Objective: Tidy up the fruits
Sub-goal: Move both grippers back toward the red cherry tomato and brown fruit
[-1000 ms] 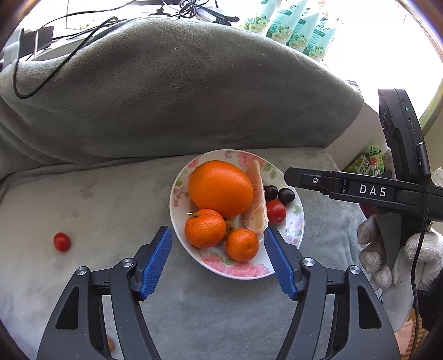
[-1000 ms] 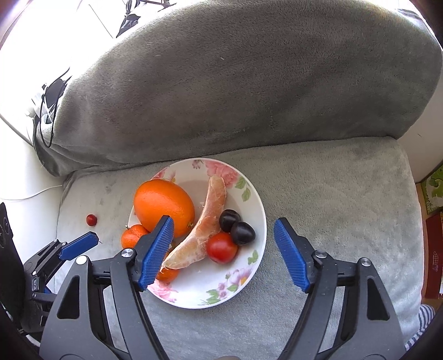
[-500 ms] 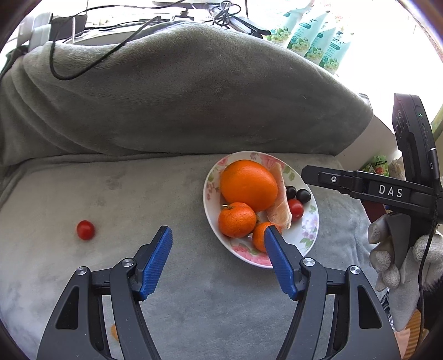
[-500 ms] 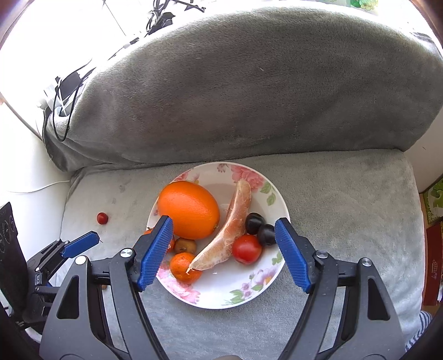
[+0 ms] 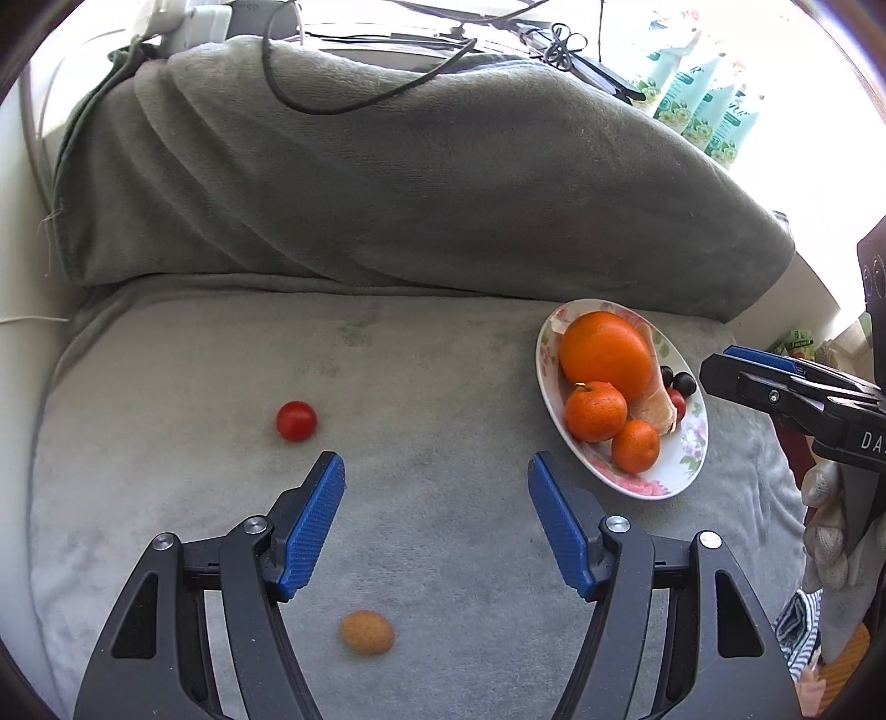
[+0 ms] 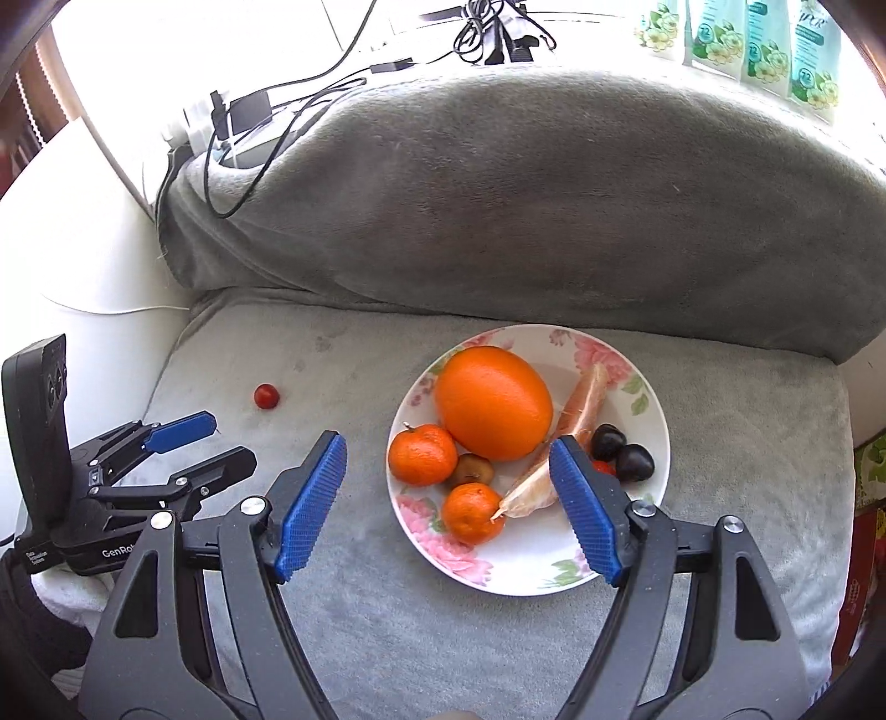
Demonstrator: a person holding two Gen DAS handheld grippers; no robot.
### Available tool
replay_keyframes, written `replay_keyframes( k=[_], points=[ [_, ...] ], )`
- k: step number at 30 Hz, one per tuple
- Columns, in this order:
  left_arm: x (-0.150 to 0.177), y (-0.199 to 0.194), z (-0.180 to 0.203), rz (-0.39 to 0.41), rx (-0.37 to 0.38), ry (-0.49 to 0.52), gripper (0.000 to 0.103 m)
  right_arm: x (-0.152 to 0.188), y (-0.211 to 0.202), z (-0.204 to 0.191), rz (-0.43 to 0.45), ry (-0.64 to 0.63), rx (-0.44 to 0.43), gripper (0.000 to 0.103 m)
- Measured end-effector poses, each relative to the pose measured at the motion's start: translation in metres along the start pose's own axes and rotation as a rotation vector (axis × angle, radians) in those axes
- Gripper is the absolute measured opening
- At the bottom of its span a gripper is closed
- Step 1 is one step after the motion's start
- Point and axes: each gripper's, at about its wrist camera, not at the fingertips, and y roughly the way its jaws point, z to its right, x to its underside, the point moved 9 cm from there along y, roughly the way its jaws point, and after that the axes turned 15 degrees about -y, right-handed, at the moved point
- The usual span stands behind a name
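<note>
A floral plate (image 6: 559, 576) (image 5: 686, 471) on the grey cushion holds a large orange (image 6: 493, 410), two mandarins (image 6: 422, 454), a peeled citrus segment (image 6: 581, 410), dark cherries (image 6: 623, 451) and a small brown fruit (image 6: 472, 469). A red cherry tomato (image 5: 296, 421) (image 6: 266, 396) lies loose at the left. A small orange-brown fruit (image 5: 366, 632) lies between my left gripper's arms. My left gripper (image 5: 436, 487) is open and empty, right of the tomato. My right gripper (image 6: 447, 471) is open and empty over the plate's near side.
A rolled grey blanket (image 5: 387, 183) rises behind the cushion (image 5: 443, 387). Cables (image 6: 266, 127) and green packets (image 6: 764, 50) sit on the sill behind. The cushion's left edge meets a white surface (image 6: 83, 232).
My left gripper has swung left, away from the plate, bringing the tomato and the small orange-brown fruit closer. My right gripper has shifted left over the plate.
</note>
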Motion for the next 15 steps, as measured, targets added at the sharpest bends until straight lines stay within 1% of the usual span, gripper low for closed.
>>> replay_keyframes(
  k=[12, 15],
  points=[
    [-0.001, -0.016, -0.029, 0.032, -0.028, -0.036, 0.069, 0.0, -0.006, -0.039, 0.035, -0.054, -0.048, 0.078],
    [0.0, -0.019, -0.039, 0.032, -0.026, -0.048, 0.069, 0.001, -0.003, -0.054, 0.025, -0.084, -0.063, 0.078]
  ],
)
